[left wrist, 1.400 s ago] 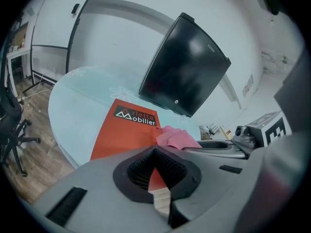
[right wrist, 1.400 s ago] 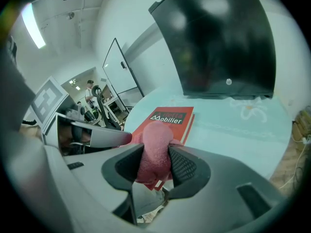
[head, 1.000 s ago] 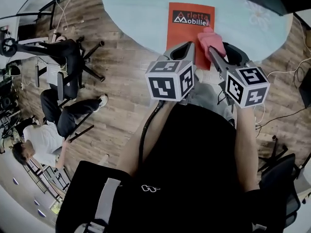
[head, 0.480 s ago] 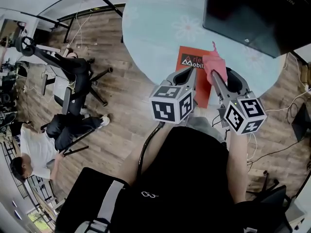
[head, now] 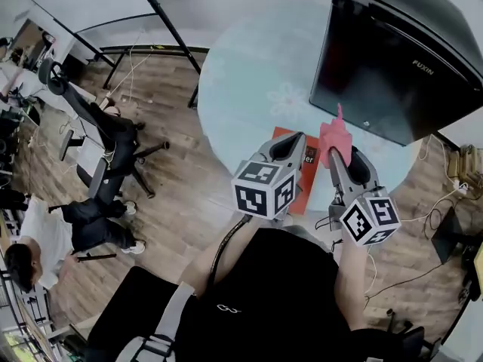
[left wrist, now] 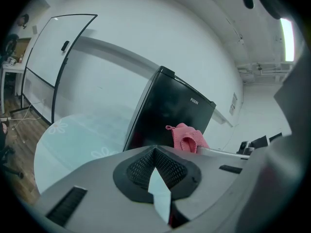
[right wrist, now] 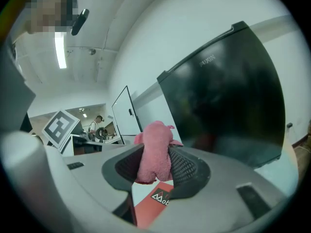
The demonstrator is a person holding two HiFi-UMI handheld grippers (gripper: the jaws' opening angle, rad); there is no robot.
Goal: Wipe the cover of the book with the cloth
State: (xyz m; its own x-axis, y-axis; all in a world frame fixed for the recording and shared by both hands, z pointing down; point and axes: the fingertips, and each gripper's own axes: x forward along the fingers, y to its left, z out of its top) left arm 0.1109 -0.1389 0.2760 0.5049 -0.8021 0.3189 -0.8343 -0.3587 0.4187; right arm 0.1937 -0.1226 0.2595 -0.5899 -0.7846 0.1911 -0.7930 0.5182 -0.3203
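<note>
1. A pale round table [head: 249, 89] carries a black fridge [head: 392, 66] at its far side.
2. The orange book [head: 308, 183] lies flat near the table's near edge, below both grippers.
3. The left gripper [head: 293, 140] is closed, holding nothing.
4. The right gripper [head: 339, 155] pinches the pink cloth [head: 334, 136] over the book.

The head view looks steeply down on the pale-blue round counter [head: 249, 74]; both gripper views face level, sharing the glossy black cabinet [left wrist: 170, 115] and pink cloth [right wrist: 155, 152].
</note>
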